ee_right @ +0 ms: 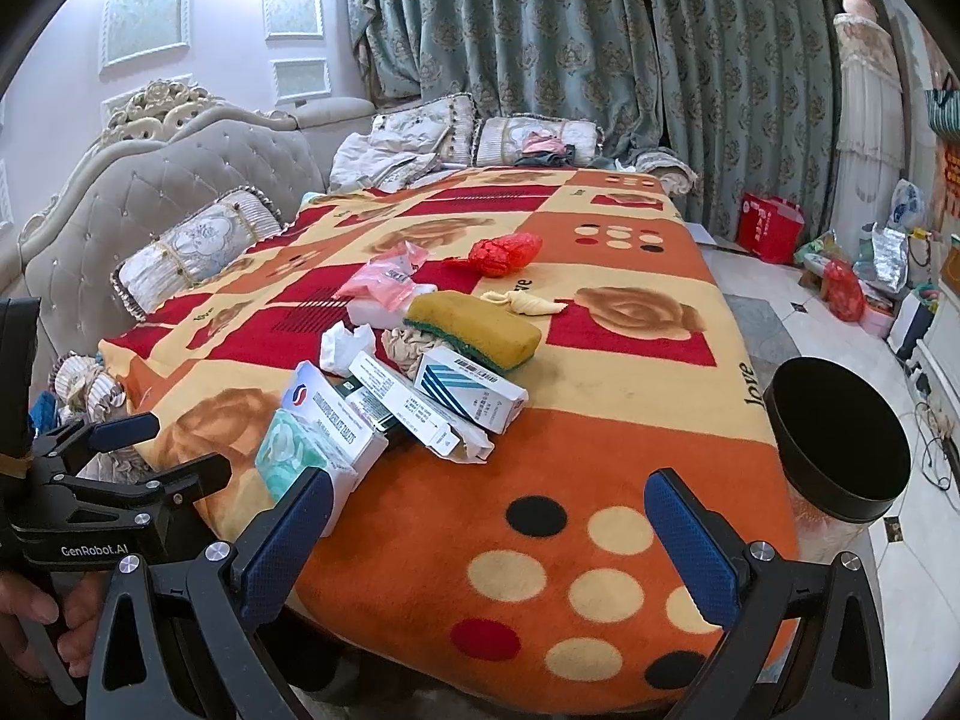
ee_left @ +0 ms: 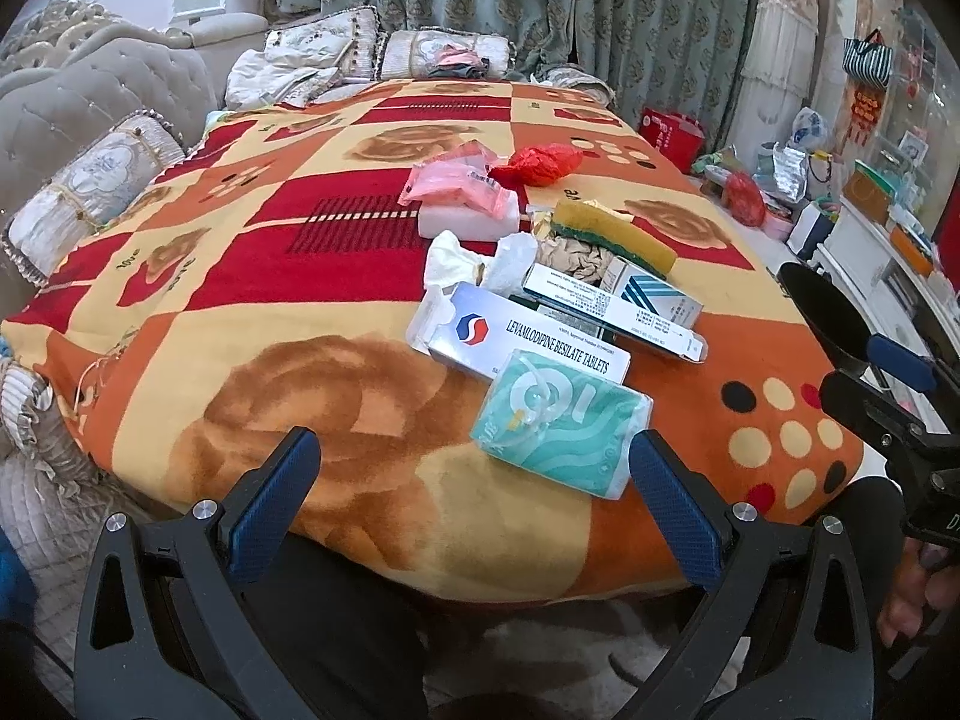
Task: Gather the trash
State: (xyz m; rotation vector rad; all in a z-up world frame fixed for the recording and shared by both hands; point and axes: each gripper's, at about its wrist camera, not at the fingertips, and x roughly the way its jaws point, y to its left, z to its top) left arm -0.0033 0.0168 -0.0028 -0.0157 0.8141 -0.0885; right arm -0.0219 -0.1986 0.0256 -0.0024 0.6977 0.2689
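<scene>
Trash lies in a loose pile on a patterned blanket (ee_right: pixel 600 450): a teal tissue packet (ee_left: pixel 561 423), a tablet box (ee_left: pixel 522 342), two more cartons (ee_right: pixel 468 387), a yellow-green sponge (ee_right: pixel 474 330), crumpled tissue (ee_left: pixel 456 261), a pink bag (ee_left: pixel 456 180) and a red bag (ee_left: pixel 540 163). My left gripper (ee_left: pixel 474 480) is open at the blanket's near edge, with the teal packet just ahead of its right finger. My right gripper (ee_right: pixel 489 534) is open over the dotted orange corner, holding nothing. A black bin (ee_right: pixel 840 450) stands at the blanket's right edge.
A tufted sofa back (ee_right: pixel 150 210) and cushions (ee_right: pixel 198 246) run along the left. Green curtains (ee_right: pixel 540 30) hang behind. Bags and boxes clutter the tiled floor (ee_right: pixel 840 288) at the right. A person's hand (ee_right: pixel 36 606) holds the left gripper.
</scene>
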